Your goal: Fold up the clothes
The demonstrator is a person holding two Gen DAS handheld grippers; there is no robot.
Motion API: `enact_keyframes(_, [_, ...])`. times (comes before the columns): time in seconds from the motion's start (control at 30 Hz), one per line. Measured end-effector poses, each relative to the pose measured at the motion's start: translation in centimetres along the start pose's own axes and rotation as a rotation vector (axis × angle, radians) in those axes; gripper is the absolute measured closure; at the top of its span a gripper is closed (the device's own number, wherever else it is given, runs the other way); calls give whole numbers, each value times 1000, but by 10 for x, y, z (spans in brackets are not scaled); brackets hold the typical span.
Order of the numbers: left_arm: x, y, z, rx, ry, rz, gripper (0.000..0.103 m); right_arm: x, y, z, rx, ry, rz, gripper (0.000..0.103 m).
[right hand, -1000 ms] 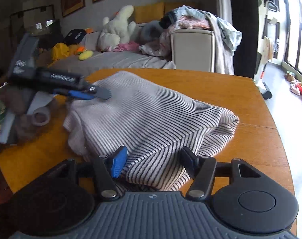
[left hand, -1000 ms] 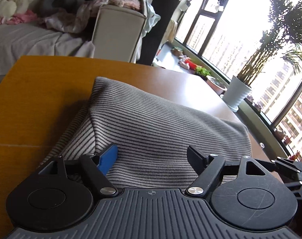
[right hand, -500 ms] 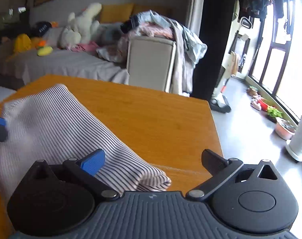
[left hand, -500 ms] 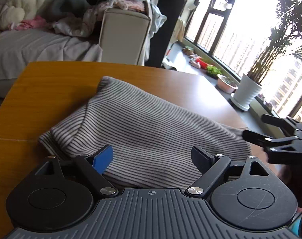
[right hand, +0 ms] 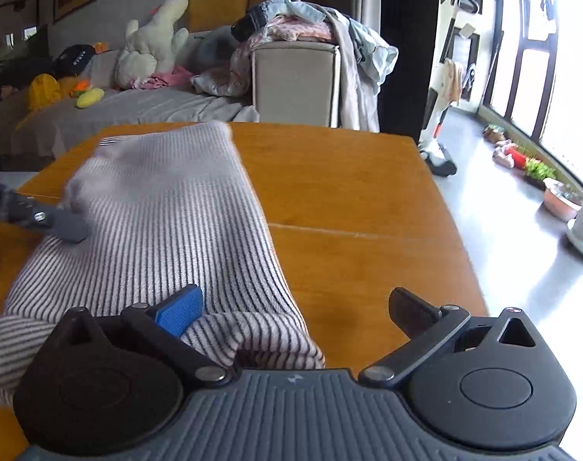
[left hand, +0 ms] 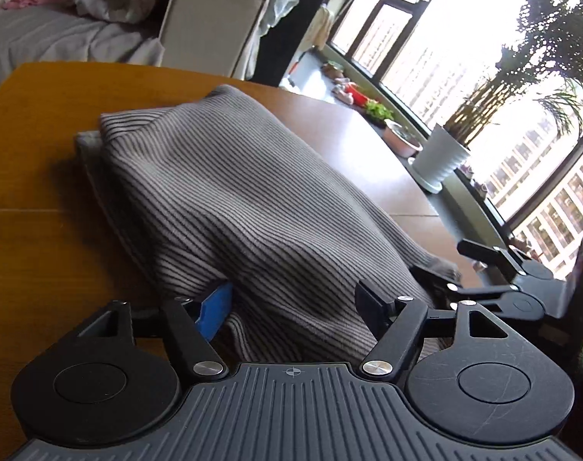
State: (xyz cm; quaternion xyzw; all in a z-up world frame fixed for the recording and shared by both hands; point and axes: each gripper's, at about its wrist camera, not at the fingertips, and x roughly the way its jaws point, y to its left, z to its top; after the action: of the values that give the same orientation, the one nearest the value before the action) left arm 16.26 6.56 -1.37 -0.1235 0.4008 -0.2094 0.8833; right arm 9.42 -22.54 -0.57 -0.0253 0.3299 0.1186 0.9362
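Observation:
A grey and white striped garment lies folded in a thick bundle on the wooden table. My left gripper is open, its fingers straddling the near end of the bundle, with cloth draped over the blue pad. In the right wrist view the same garment lies left of centre. My right gripper is open at the garment's near right corner, the blue pad resting on the cloth. The right gripper also shows in the left wrist view at the far right. The left gripper's finger touches the garment's left side.
A bed with soft toys and a beige cabinet heaped with clothes stand beyond the table. A potted plant and windows are to the right. Bare table top lies right of the garment.
Both grippers have shifted around the bundle; the garment now lies flatter and more lengthwise. The right gripper has come back to the garment's near corner. Both stay open.

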Motion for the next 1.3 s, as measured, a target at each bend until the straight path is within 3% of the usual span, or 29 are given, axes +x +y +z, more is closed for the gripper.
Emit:
enact_keyframes(0.07, [3, 6, 5, 3, -18, 21, 29, -5, 1, -7, 58, 26, 80, 0])
enact_keyframes(0.13, [5, 10, 9, -2, -24, 26, 29, -7, 5, -10, 74, 24, 99, 0])
enact_keyframes(0.33, [1, 4, 6, 34, -30, 41, 25, -7, 5, -10, 95, 27, 108, 0])
enact_keyframes(0.43, [-10, 3, -1, 26, -40, 34, 16, -7, 4, -9, 97, 24, 118, 0])
enact_keyframes(0.57, [-29, -6, -14, 82, -61, 17, 15, -11, 0, -10, 112, 5, 128, 0])
enact_keyframes(0.67, [-37, -19, -26, 187, -58, 66, 15, -27, 5, -6, 60, -84, 86, 0])
enact_keyframes(0.77, [-43, -28, -38, 270, -57, 109, 15, -57, 22, 4, -38, -228, 100, 0])
enact_keyframes(0.83, [-45, -29, -44, 289, -51, 123, 15, -70, 36, 9, -108, -279, 123, 3])
enact_keyframes(0.9, [-46, -30, -49, 302, -46, 138, 14, -71, 51, 10, -165, -278, 158, 21])
enact_keyframes(1.0, [-47, -26, -53, 302, -39, 161, 11, -52, 72, 2, -217, -161, 234, 41])
enact_keyframes(1.07, [-51, -22, -55, 295, -45, 166, 11, -34, 88, -13, -269, -71, 239, 41])
enact_keyframes(1.13, [-58, -19, -56, 289, -55, 175, 9, -33, 92, -19, -267, -98, 227, 41])
enact_keyframes(1.23, [-70, -14, -57, 286, -74, 212, 8, -34, 85, -8, -227, -44, 241, 37])
enact_keyframes(1.3, [-77, -8, -59, 278, -81, 242, 8, -43, 88, -8, -276, -62, 226, 35])
